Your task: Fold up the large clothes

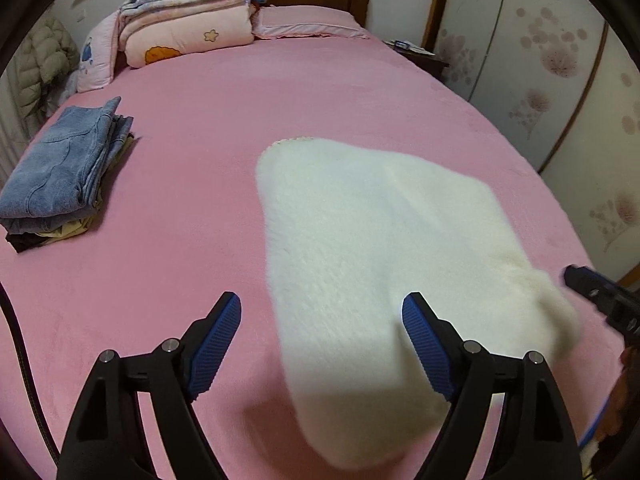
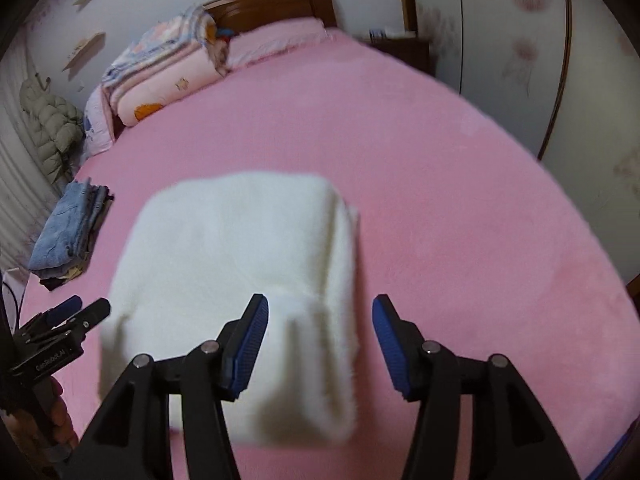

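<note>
A white fluffy garment (image 1: 380, 264) lies folded into a thick block on the pink bed (image 1: 200, 200). My left gripper (image 1: 322, 314) is open and empty, its jaws wide, hovering over the garment's near left edge. In the right wrist view the same garment (image 2: 240, 272) lies straight ahead, and my right gripper (image 2: 320, 324) is open and empty above its near right corner. The right gripper shows at the right edge of the left wrist view (image 1: 600, 292), and the left gripper shows at the left edge of the right wrist view (image 2: 68, 316).
A stack of folded jeans and other clothes (image 1: 60, 172) lies at the bed's left side. Folded quilts (image 1: 184, 12) and a pink pillow (image 1: 308, 20) sit by the wooden headboard. A nightstand (image 1: 420, 56) and flowered wardrobe doors (image 1: 560, 60) stand to the right.
</note>
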